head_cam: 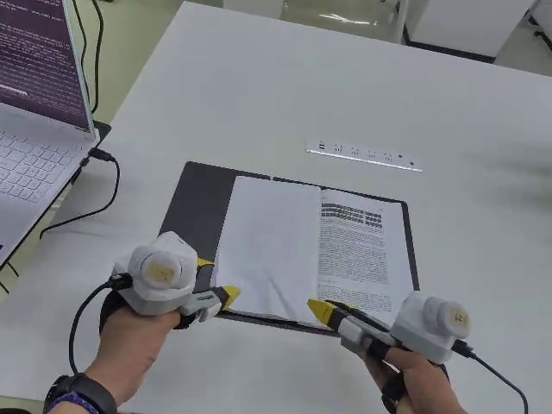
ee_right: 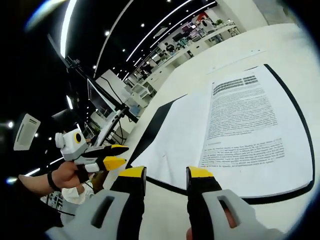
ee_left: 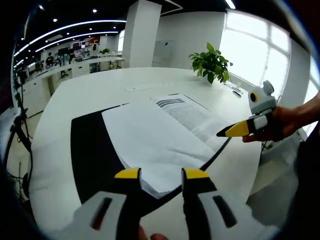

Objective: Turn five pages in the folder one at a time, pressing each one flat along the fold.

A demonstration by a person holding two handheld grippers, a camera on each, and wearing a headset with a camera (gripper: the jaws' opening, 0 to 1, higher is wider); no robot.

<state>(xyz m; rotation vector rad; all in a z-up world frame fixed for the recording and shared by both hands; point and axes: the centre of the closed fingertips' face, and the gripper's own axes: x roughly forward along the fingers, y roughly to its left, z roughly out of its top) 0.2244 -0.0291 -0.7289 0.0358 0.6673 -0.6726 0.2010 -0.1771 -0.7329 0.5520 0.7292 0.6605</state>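
Observation:
A black folder [head_cam: 194,207] lies open on the white table. A blank white sheet [head_cam: 267,246] lies left of the fold and a printed page [head_cam: 362,250] right of it. My left gripper [head_cam: 217,280] hovers at the folder's near left edge, open, with nothing between its yellow tips. In the left gripper view, this gripper [ee_left: 161,174] points at the near corner of the blank sheet [ee_left: 150,140]. My right gripper [head_cam: 321,310] sits just off the near edge, below the fold, open and empty. In its own view, the right gripper [ee_right: 166,172] faces the printed page [ee_right: 245,120].
An open laptop [head_cam: 34,129] stands at the far left, and its black cable [head_cam: 103,203] curls towards the folder. A socket strip [head_cam: 364,156] is set into the table behind the folder. A potted plant [ee_left: 212,62] stands at the far edge.

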